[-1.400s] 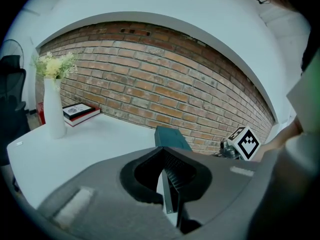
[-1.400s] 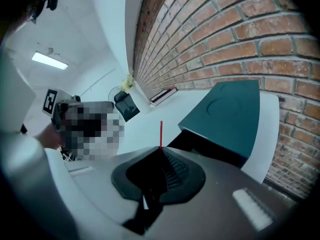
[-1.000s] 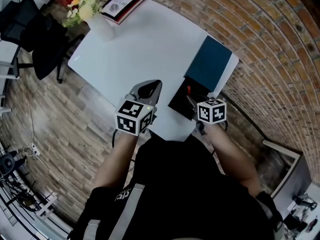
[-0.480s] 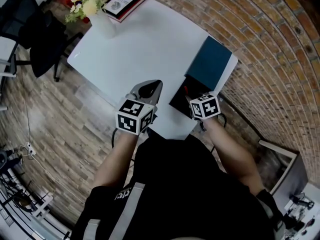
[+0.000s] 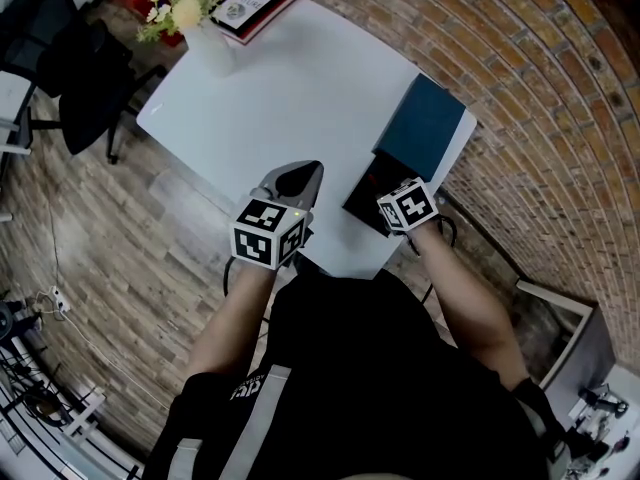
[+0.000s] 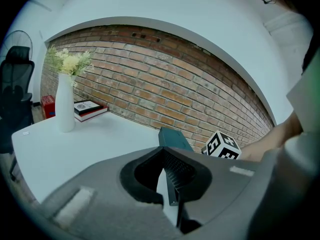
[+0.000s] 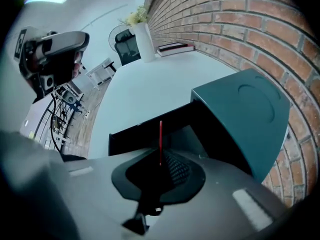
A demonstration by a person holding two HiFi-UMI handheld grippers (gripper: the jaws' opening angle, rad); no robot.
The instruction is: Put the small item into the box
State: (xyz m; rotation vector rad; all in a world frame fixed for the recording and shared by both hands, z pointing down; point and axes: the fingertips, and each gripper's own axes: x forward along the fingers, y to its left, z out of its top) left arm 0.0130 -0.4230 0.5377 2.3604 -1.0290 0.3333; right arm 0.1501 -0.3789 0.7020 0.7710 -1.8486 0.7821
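head view, nearest first: the person holds both grippers at the near edge of a white table (image 5: 290,88). the open box (image 7: 135,131) sits on that edge and serves as reference for all positions below.

right gripper (image 7: 160,156): directly over the box. its jaws are pressed together on the small item, a thin red stick (image 7: 160,134), which stands upright between them above the box's black inside. whether the stick touches the box floor cannot be told.

left gripper (image 6: 164,153): just to the left of the box, over bare table. its jaws meet tip to tip with nothing between them.

teal lid (image 7: 245,114): folded open on the far side of the box, toward the brick wall (image 6: 170,91).

farther out, well apart from the box at the table's far left corner, stands a white vase (image 5: 212,53) of pale flowers. a stack of books (image 5: 250,6) with red covers lies just beside the vase, farther again from the box. a black office chair (image 5: 70,68) stands off the table on the floor, farthest from the box, to its far left.
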